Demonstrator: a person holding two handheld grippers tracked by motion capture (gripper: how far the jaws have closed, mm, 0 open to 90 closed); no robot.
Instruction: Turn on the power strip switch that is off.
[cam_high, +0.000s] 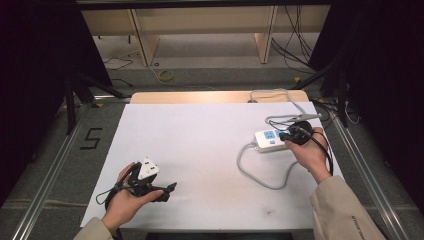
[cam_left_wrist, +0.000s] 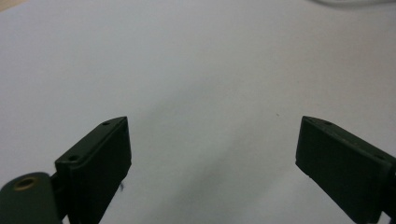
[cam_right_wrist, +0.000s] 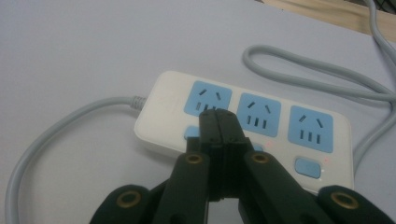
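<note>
- Two hand-held grippers over one white-covered counter (cam_high: 200, 140), one in each of the person's hands.
- Left hand-held gripper (cam_high: 162, 191) low over the near left part of the counter, jaws spread wide apart with nothing between them; in the left gripper view (cam_left_wrist: 212, 154) just bare white surface in the gap.
- One white three-cornered plate (cam_high: 148, 168) on top of the left hand-held gripper.
- Right hand-held gripper (cam_high: 289, 135) at the far right of the counter, well apart from the left one; jaws pressed together with nothing between them, seen clearly in the right gripper view (cam_right_wrist: 218, 122).
- One white power strip (cam_right_wrist: 243, 123) directly under and ahead of the right hand-held gripper's closed tips, lying flat on the counter.
- Three blue socket panels (cam_right_wrist: 259, 115) in a row on the strip's top, just beyond the tips.
- Blue switch buttons along the strip's nearer edge: one plain to the right of the jaws (cam_right_wrist: 308, 166), parts of others half hidden behind the jaws, count unclear.
- Closed tips over the strip near its first socket; touching or just above, cannot tell.
- One grey cord (cam_high: 260, 175) from the strip's end, looping toward the person on the counter.
- More grey cable (cam_right_wrist: 322, 77) curving beyond the strip.
</note>
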